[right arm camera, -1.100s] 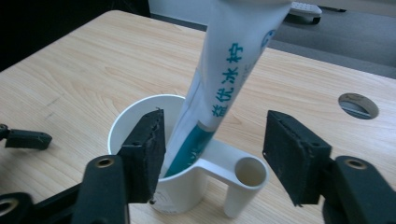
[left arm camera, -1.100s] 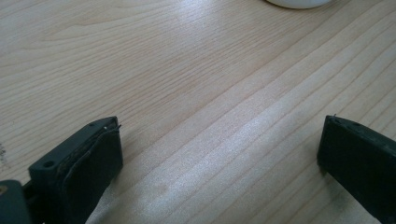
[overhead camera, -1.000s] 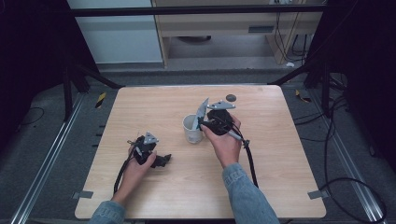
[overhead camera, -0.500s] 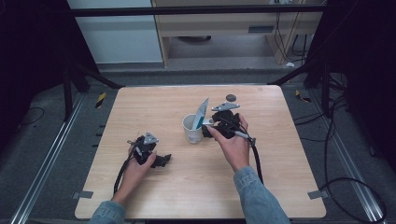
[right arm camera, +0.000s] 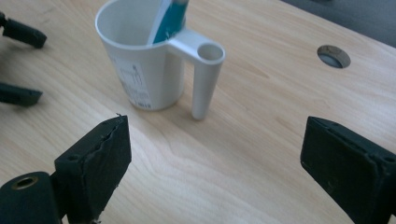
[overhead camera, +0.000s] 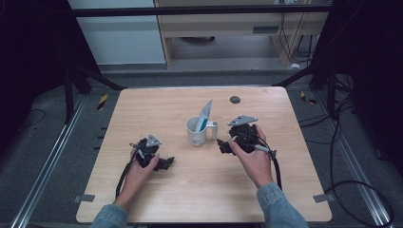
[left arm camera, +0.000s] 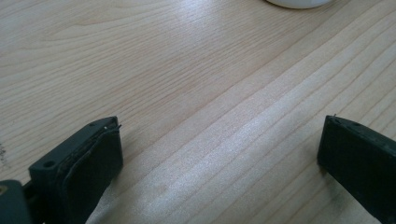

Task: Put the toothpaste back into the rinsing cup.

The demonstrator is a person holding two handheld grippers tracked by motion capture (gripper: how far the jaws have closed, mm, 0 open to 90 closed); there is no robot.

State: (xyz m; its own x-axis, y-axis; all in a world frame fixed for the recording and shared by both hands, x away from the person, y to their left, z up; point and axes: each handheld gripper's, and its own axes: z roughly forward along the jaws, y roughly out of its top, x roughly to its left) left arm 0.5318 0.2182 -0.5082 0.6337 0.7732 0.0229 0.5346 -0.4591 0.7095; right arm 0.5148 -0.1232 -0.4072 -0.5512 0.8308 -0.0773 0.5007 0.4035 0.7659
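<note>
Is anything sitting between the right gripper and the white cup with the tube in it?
Nothing visible. Bare table lies between the open right gripper and the cup, whose handle faces it.

Left gripper (overhead camera: 164, 164): held in the left hand (overhead camera: 139, 167) toward the table's left near corner, low over the top, jaws pointing toward the right edge and standing wide apart with nothing between them, forearm in a denim sleeve entering from the near edge. Right gripper (overhead camera: 222, 146): held in the right hand (overhead camera: 252, 156) right of the table's middle, jaws pointing toward the left edge, just opened wide and empty, denim-sleeved forearm entering from the near edge.
</note>
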